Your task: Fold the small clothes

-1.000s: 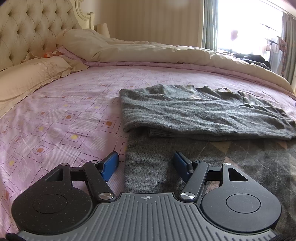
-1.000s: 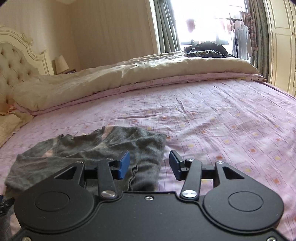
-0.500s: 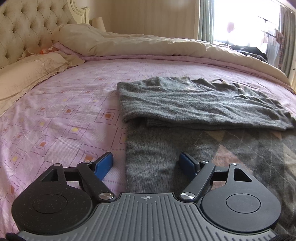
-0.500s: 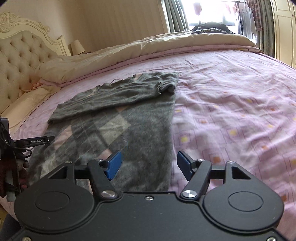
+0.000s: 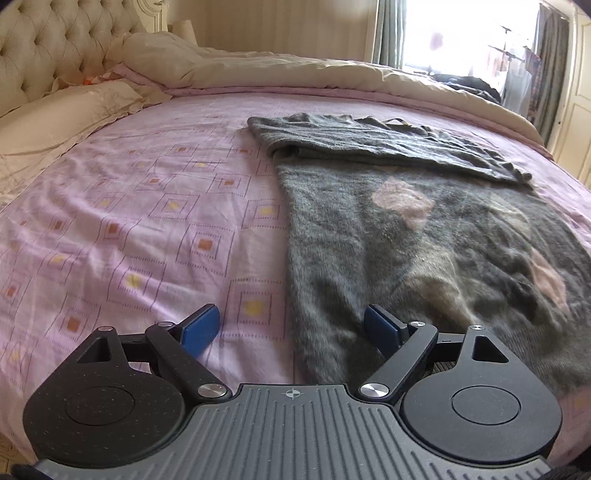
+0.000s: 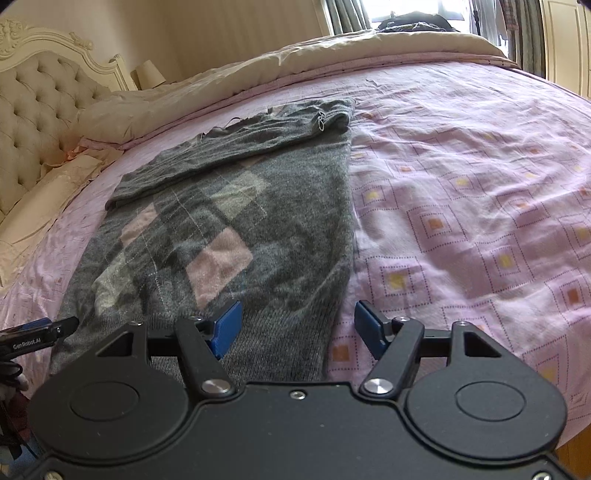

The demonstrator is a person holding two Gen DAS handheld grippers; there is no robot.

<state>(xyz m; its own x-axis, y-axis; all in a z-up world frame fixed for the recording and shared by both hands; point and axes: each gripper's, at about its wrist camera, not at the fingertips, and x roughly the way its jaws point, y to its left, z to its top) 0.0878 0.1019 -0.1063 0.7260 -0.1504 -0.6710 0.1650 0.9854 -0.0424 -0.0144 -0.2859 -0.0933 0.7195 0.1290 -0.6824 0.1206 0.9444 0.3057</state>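
Observation:
A grey argyle sweater (image 5: 424, 236) with pink and pale diamonds lies flat on the pink bed sheet (image 5: 147, 206). Its far part is folded over into a plain grey band (image 5: 369, 144). It also shows in the right wrist view (image 6: 221, 229), with the folded band (image 6: 240, 144) at the far end. My left gripper (image 5: 291, 328) is open and empty, straddling the sweater's near left edge. My right gripper (image 6: 295, 325) is open and empty over the sweater's near right edge at the ribbed hem. The left gripper's tip (image 6: 40, 328) shows at the left edge of the right wrist view.
A beige duvet (image 5: 314, 74) is bunched along the far side of the bed. Pillows (image 5: 66, 110) and a tufted headboard (image 5: 48, 48) stand at the left. Dark clothes (image 6: 413, 20) lie by the window. The bed's near edge is just below both grippers.
Both grippers have pulled back from the folded far band to the sweater's near hem and risen. The right one let go of the folded part. Both jaws opened wider.

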